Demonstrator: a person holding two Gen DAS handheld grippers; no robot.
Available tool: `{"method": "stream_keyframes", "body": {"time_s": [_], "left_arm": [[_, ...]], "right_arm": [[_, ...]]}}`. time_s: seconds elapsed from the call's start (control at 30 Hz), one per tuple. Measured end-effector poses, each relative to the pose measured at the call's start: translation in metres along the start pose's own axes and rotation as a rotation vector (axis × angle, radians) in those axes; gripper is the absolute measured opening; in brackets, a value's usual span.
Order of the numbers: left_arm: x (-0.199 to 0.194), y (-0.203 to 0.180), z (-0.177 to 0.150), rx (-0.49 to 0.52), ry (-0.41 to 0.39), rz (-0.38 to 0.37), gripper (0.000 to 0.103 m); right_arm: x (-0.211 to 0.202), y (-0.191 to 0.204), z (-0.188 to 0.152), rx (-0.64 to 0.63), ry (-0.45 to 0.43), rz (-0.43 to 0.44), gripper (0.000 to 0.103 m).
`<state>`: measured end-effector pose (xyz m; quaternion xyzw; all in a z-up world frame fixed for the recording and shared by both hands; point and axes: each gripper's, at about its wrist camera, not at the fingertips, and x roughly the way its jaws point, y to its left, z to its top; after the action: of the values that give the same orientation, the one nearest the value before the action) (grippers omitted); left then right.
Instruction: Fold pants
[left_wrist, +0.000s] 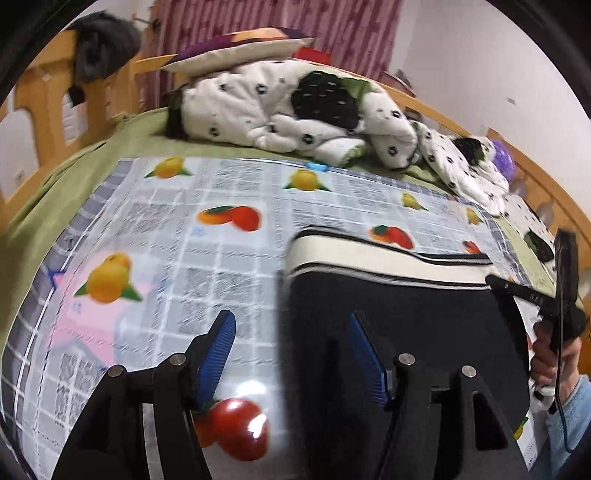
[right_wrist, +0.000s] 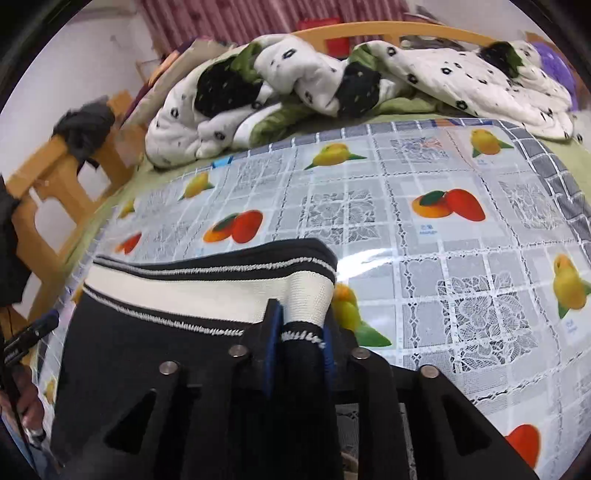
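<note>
Black pants (left_wrist: 399, 306) with a cream and black striped waistband (left_wrist: 369, 258) lie on the fruit-print plastic cloth (left_wrist: 166, 229). My left gripper (left_wrist: 291, 332) is open, straddling the pants' left edge, its left blue pad (left_wrist: 218, 350) over the cloth and its right one over the black fabric. In the right wrist view the pants (right_wrist: 155, 350) lie at the lower left. My right gripper (right_wrist: 299, 339) is shut on the waistband's right corner (right_wrist: 303, 295). The right gripper also shows at the left wrist view's right edge (left_wrist: 498, 284), in a hand.
A crumpled white quilt with black spots (left_wrist: 295, 110) and a pillow (left_wrist: 236, 48) lie at the far side of the bed. A wooden bed frame (left_wrist: 40, 96) with dark clothing on it stands at the left. Green sheet (left_wrist: 74, 173) borders the cloth.
</note>
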<state>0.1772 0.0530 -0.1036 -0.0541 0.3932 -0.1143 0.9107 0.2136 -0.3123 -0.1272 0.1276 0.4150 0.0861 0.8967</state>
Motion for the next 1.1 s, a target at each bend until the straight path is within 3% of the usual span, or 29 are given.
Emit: {"method": "stream_keyframes", "body": {"time_s": [0.1, 0.13, 0.23, 0.3, 0.4, 0.43, 0.53, 0.67, 0.83, 1.0, 1.1], "left_arm": [[0.004, -0.021, 0.013, 0.049, -0.01, -0.016, 0.061], [0.007, -0.028, 0.017, 0.062, -0.018, -0.022, 0.061], [0.027, -0.048, 0.033, 0.079, -0.034, -0.029, 0.061], [0.046, -0.056, 0.034, 0.087, -0.01, -0.016, 0.061], [0.082, -0.059, 0.024, 0.125, 0.071, 0.04, 0.058], [0.086, -0.06, 0.019, 0.148, 0.06, 0.046, 0.058], [0.088, -0.058, 0.018, 0.154, 0.04, 0.032, 0.058], [0.095, -0.053, 0.019, 0.122, 0.046, 0.0, 0.058], [0.08, -0.059, 0.013, 0.147, 0.067, -0.005, 0.062], [0.04, -0.064, -0.014, 0.212, 0.083, 0.007, 0.063], [0.013, -0.058, -0.043, 0.177, 0.122, -0.056, 0.064]], "right_arm": [[-0.029, 0.01, 0.016, -0.033, -0.051, -0.042, 0.029], [-0.041, 0.017, 0.02, -0.057, -0.098, -0.038, 0.029], [-0.049, 0.039, 0.024, -0.118, -0.13, 0.009, 0.029], [-0.029, 0.053, 0.022, -0.189, -0.101, 0.038, 0.027], [0.019, 0.05, 0.008, -0.236, -0.019, -0.05, 0.022], [0.023, 0.043, 0.005, -0.224, -0.05, -0.038, 0.022], [0.023, 0.034, 0.013, -0.177, -0.022, 0.014, 0.022], [0.032, 0.04, 0.014, -0.203, -0.022, -0.008, 0.022], [0.026, 0.04, 0.011, -0.206, -0.029, -0.015, 0.024], [-0.015, 0.038, -0.006, -0.18, -0.02, -0.024, 0.025], [-0.04, 0.037, -0.033, -0.163, -0.002, -0.022, 0.025]]}}
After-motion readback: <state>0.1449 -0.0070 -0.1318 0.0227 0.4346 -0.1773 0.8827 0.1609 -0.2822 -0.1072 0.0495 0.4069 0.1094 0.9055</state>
